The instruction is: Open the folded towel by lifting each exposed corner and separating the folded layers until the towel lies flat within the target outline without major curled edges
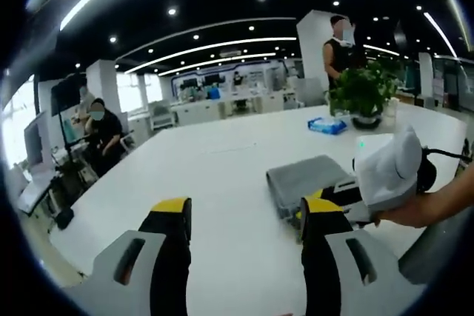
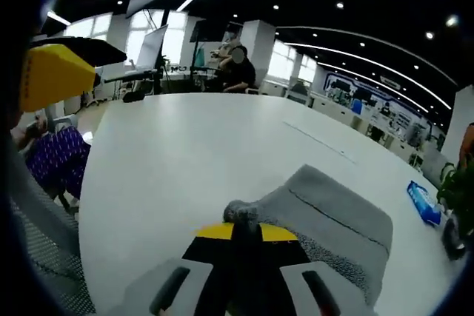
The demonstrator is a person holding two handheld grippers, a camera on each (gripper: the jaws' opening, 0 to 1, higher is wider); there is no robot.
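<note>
We see the grey towel (image 2: 337, 220) folded on the white table (image 2: 185, 153); our right gripper (image 2: 241, 233) pinches its near corner, raised into a peak, while our left gripper (image 1: 244, 209) hangs spread above the table beside it

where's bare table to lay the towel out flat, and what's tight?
Widest bare patch: the white table left of and beyond the grey towel, running to its far edge. Also bare ahead of the open left tongs. Crowded: past the towel sit a blue packet and a potted plant. The right tongs are shut on a towel corner.
</note>
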